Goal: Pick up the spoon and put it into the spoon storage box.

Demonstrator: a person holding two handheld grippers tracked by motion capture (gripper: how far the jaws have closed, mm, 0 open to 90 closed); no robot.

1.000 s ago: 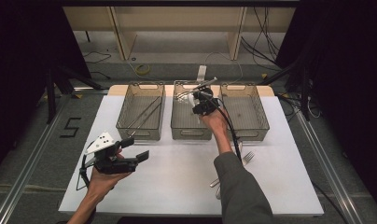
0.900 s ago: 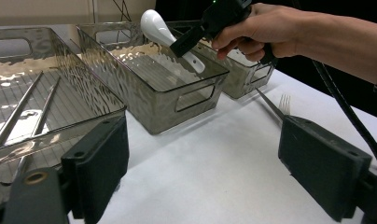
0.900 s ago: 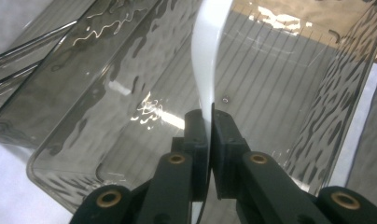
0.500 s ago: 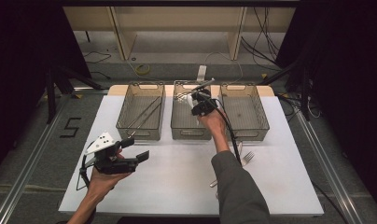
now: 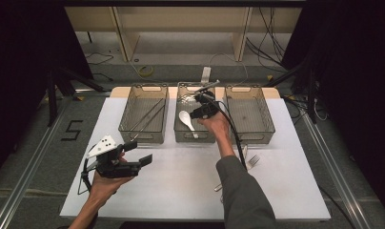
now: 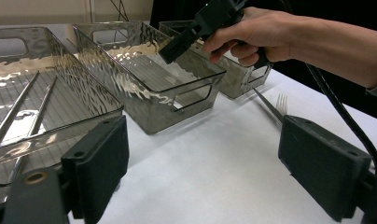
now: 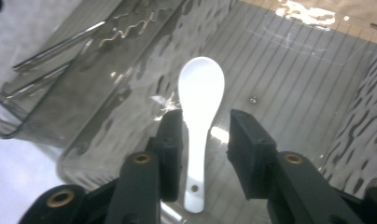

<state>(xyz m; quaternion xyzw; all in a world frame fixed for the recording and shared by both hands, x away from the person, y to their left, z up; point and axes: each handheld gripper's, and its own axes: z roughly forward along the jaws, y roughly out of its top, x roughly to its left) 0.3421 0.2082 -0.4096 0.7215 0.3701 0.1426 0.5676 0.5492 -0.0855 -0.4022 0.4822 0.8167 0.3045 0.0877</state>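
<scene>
A white spoon (image 7: 201,84) lies on the floor of the middle clear bin (image 5: 194,139), bowl pointing away from me; it also shows from above (image 5: 186,119). My right gripper (image 7: 205,126) hangs just over its handle. Its jaws have just been opening, and the handle sits between them with a gap on each side, untouched by the pads. In the high view this gripper (image 5: 196,113) hovers over the bin's right half. My left gripper (image 5: 140,152) is held above the table's front left, open and empty (image 6: 205,154).
The left bin (image 5: 143,136) holds long metal sticks (image 5: 147,117). The right bin (image 5: 250,136) stands beside the middle one. A fork (image 5: 250,162) lies on the white table near my right forearm, with more cutlery by the sleeve (image 5: 219,186).
The right gripper's jaws have parted and the white spoon now lies loose in the middle bin. Neither hand has shifted.
</scene>
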